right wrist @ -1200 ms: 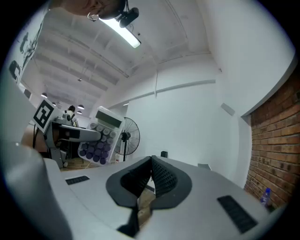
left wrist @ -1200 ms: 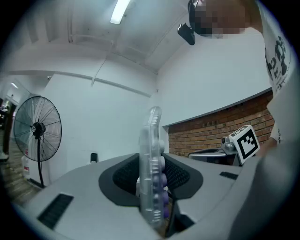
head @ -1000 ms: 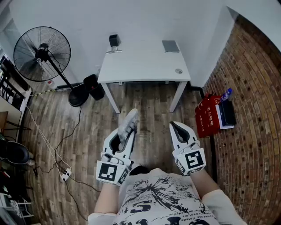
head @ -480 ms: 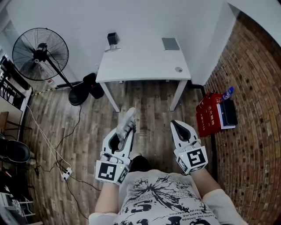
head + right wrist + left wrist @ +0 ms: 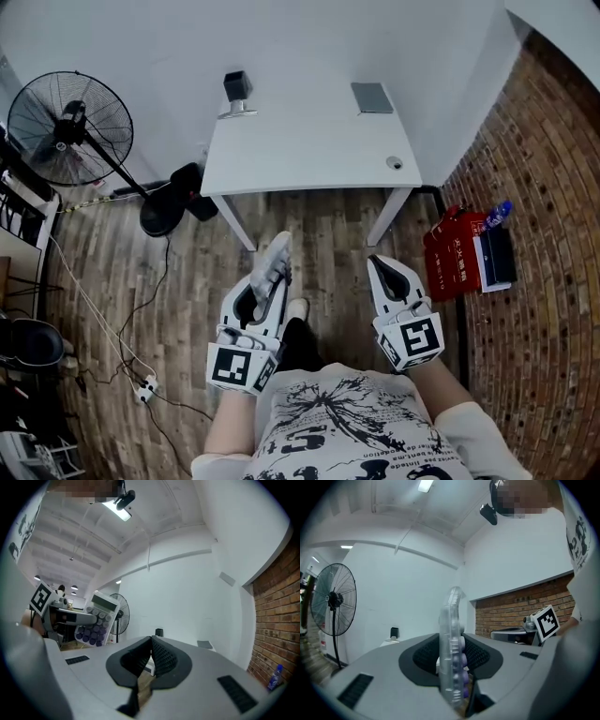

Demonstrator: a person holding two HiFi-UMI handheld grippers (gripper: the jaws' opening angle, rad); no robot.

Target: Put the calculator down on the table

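A white calculator (image 5: pixel 276 255) with purple keys stands on edge between the jaws of my left gripper (image 5: pixel 270 281), which is shut on it. In the left gripper view the calculator (image 5: pixel 452 639) rises edge-on out of the dark pads. My right gripper (image 5: pixel 382 269) is held level beside it, shut with nothing in it; its pads (image 5: pixel 159 656) meet at the tips. From the right gripper view the calculator (image 5: pixel 97 620) shows its key face at the left. The white table (image 5: pixel 309 150) stands ahead across the wooden floor, apart from both grippers.
On the table are a small black device (image 5: pixel 237 88), a grey flat pad (image 5: pixel 372 97) and a small round thing (image 5: pixel 395 162). A standing fan (image 5: pixel 67 128) is at the left, a brick wall (image 5: pixel 553 309) at the right with a red box (image 5: pixel 454 253). Cables and a power strip (image 5: pixel 144 388) lie on the floor.
The table, fan and red box have shifted in the head view as the person walks toward the table. Both grippers keep their pose, the left one still shut on the calculator.
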